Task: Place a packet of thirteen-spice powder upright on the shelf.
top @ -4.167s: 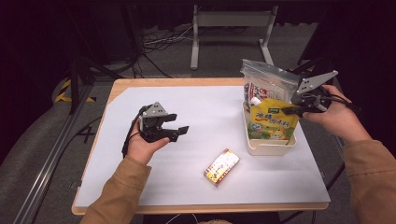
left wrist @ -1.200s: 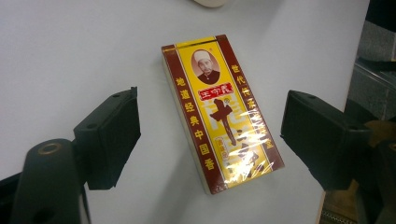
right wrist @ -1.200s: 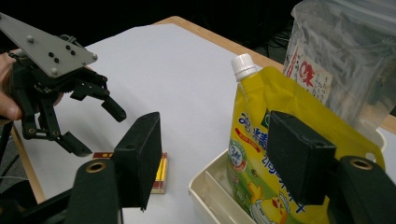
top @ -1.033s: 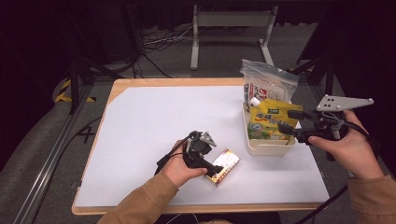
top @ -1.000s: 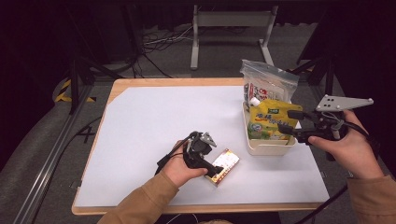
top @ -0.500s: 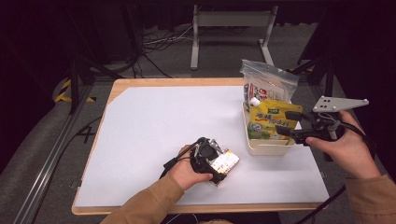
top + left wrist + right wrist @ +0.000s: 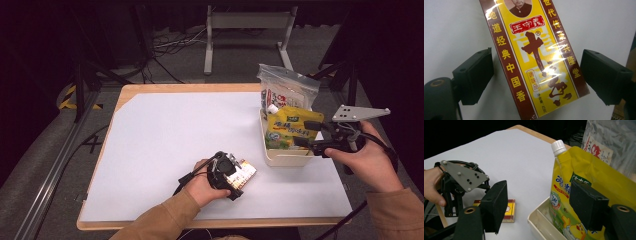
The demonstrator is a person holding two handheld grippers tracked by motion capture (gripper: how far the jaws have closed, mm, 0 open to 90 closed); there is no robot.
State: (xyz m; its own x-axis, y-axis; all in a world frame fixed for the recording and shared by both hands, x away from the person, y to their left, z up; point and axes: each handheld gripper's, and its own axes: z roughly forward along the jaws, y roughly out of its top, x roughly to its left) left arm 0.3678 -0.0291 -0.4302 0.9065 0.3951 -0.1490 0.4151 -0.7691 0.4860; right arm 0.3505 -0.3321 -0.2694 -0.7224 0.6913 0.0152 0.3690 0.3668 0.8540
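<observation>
The left gripper (image 7: pixel 534 75), jaws spread astride the light, stiff, glossy spice box (image 7: pixel 534 57), should pinch its long sides.

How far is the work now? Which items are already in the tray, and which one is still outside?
Done: the yellow spouted pouch and a clear bag stand in the cream tray. In hand: the left claw is open around the yellow-and-brown seasoning box on the table, pads not touching. The right claw is open by the pouch. Left: grip the box, probably move it to the tray.
</observation>
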